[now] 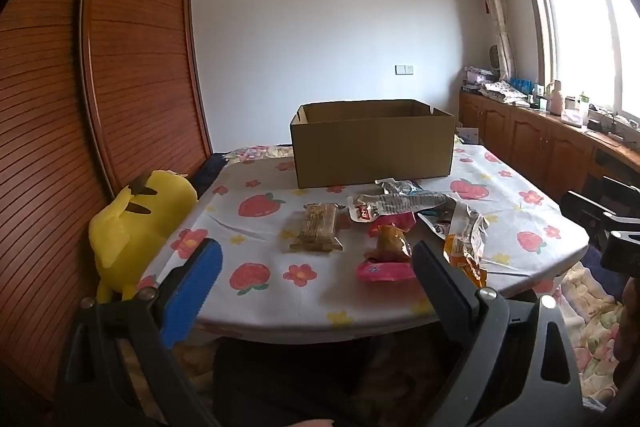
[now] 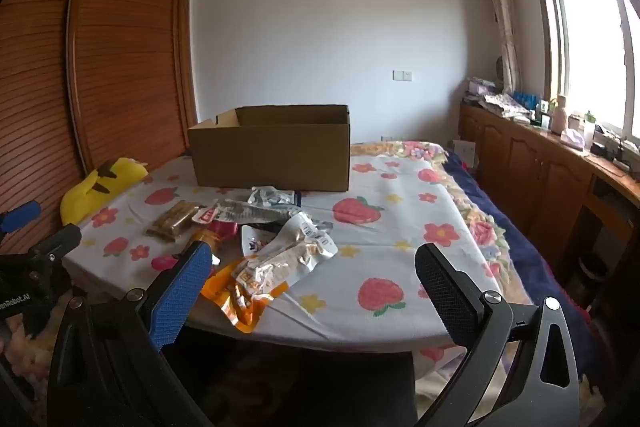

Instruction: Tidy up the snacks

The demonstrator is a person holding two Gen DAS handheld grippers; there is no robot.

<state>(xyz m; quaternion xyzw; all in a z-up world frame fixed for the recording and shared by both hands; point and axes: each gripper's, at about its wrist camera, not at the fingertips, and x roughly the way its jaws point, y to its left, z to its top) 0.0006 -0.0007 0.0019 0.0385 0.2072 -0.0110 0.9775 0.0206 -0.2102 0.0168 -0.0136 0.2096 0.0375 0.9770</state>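
Several snack packets lie in a loose pile on the strawberry-print tablecloth (image 1: 256,279): a brown bar (image 1: 317,227), a pink-wrapped cake (image 1: 390,253), a silver-and-red packet (image 1: 396,205) and an orange-and-white bag (image 1: 466,247), which also shows in the right wrist view (image 2: 272,267). An open, empty-looking cardboard box (image 1: 372,143) stands behind them; it also shows in the right wrist view (image 2: 272,147). My left gripper (image 1: 316,267) is open and empty near the table's front edge. My right gripper (image 2: 312,271) is open and empty, just right of the pile.
A yellow plush toy (image 1: 136,227) leans at the table's left edge beside a wooden slatted wardrobe (image 1: 120,67). Wooden cabinets (image 2: 540,179) with clutter on top run along the window at the right. A bed with a dark blanket (image 2: 500,227) lies between table and cabinets.
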